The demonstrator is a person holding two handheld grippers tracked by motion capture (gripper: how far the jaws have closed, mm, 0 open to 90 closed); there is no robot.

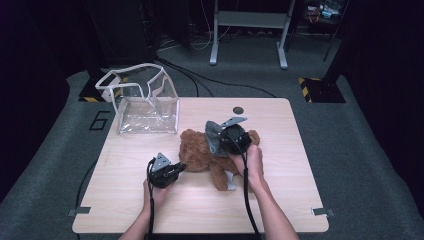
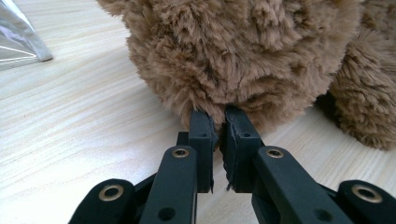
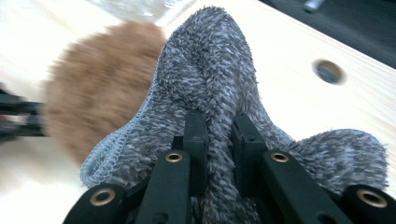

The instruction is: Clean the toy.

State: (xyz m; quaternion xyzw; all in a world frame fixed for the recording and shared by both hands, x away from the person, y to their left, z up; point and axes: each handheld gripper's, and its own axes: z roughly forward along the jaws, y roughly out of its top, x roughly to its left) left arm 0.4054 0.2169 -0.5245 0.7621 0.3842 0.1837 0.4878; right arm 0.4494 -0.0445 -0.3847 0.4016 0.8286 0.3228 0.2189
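Pale wooden table (image 1: pixel 280 165) on grey carpet (image 1: pixel 360 165), dark room.

Brown teddy bear (image 3: pixel 100 86) blurred at left of right gripper view. Left tool (image 2: pixel 218 122) tips sunk in bear fur. Grey fuzzy garment (image 1: pixel 215 136) hides bear's middle. Clear plastic bag (image 2: pixel 18 39) cut by frame's left edge.

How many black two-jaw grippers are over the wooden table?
2: the left gripper pinches the brown plush bear's fur; the right gripper clamps grey fuzzy cloth on the bear.
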